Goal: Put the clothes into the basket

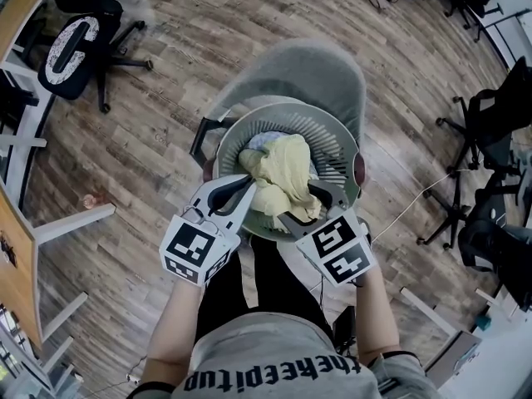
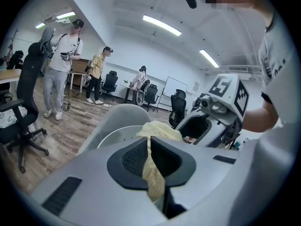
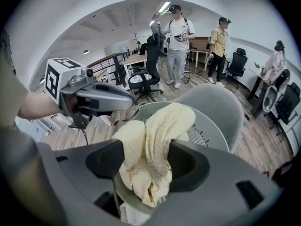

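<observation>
A pale yellow cloth [image 1: 283, 177] hangs bunched over the round grey slatted basket [image 1: 332, 135], which rests on a grey chair seat. My left gripper [image 1: 248, 183] is shut on a thin fold of the yellow cloth [image 2: 153, 173] at the basket's near left rim. On the near right side my right gripper [image 1: 304, 206] is shut on a thick bunch of the yellow cloth [image 3: 148, 157]. A light blue garment [image 1: 262, 142] lies in the basket under the yellow one.
The grey chair [image 1: 303, 69] holding the basket stands on a wood floor. Black office chairs [image 1: 79, 44] stand at the left and others [image 1: 486, 131] at the right. White desk legs [image 1: 71, 223] are at the left. Several people [image 3: 178, 46] stand in the room's far part.
</observation>
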`<state>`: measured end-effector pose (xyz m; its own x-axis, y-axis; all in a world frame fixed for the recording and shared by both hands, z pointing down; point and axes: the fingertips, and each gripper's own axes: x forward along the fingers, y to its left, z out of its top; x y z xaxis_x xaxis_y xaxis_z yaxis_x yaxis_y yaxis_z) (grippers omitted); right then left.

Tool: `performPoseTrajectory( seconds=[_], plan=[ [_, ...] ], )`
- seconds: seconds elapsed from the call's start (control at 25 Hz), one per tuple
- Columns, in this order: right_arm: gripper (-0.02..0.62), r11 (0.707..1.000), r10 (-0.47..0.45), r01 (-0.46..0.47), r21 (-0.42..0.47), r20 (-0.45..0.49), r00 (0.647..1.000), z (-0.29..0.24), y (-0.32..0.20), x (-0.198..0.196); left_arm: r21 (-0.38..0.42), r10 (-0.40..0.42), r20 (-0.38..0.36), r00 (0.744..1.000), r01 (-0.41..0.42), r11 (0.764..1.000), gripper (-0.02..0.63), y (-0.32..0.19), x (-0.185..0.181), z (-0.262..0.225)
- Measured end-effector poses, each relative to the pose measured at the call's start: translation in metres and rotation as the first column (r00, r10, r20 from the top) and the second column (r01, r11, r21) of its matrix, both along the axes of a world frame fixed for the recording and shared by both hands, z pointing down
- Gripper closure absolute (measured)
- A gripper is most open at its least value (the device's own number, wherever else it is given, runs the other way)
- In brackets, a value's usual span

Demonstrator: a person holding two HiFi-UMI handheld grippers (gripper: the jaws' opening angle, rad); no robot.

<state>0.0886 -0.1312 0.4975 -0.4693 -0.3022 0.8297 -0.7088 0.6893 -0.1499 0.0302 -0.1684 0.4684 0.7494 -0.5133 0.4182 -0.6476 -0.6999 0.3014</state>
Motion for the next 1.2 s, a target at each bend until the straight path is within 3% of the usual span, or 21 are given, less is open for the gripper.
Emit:
performPoseTrajectory(
  seconds=[0.2, 0.36, 0.52, 0.68, 0.88, 1.2],
  plan=[
    [0.323, 0.998, -0.056, 0.058, 0.005, -0.218, 0.974, 0.019, 0.004, 0.024, 0.006, -0.003, 0.002, 1.000, 0.003, 1.000, 0.589, 0.002, -0.002, -0.003],
    [0.339, 1.000, 0.004, -0.005, -0.014, -0.065, 0.998, 0.005, 0.005, 0.013, 0.019, 0.002, -0.004, 1.000, -0.002, 1.000, 0.589, 0.001, -0.002, -0.007],
    [0.353, 0.997, 0.074, -0.075, 0.003, 0.077, 0.994, -0.019, -0.004, 0.007, 0.029, 0.008, -0.012, 1.000, -0.007, 1.000, 0.589, 0.003, -0.005, -0.012],
    [0.444, 0.985, 0.151, -0.165, 0.048, 0.208, 0.966, -0.038, -0.015, 0.000, 0.038, 0.025, -0.024, 0.999, -0.024, 0.999, 0.589, 0.004, -0.005, -0.016],
    [0.569, 0.961, 0.215, -0.256, 0.104, 0.302, 0.929, -0.055, -0.018, -0.009, 0.056, 0.063, -0.038, 0.997, -0.061, 0.997, 0.589, 0.008, -0.007, -0.024],
    [0.586, 0.921, 0.259, -0.349, 0.173, 0.398, 0.880, -0.079, -0.008, -0.021, 0.092, 0.155, -0.060, 0.986, -0.149, 0.985, 0.589, 0.020, -0.002, -0.043]
  ],
)
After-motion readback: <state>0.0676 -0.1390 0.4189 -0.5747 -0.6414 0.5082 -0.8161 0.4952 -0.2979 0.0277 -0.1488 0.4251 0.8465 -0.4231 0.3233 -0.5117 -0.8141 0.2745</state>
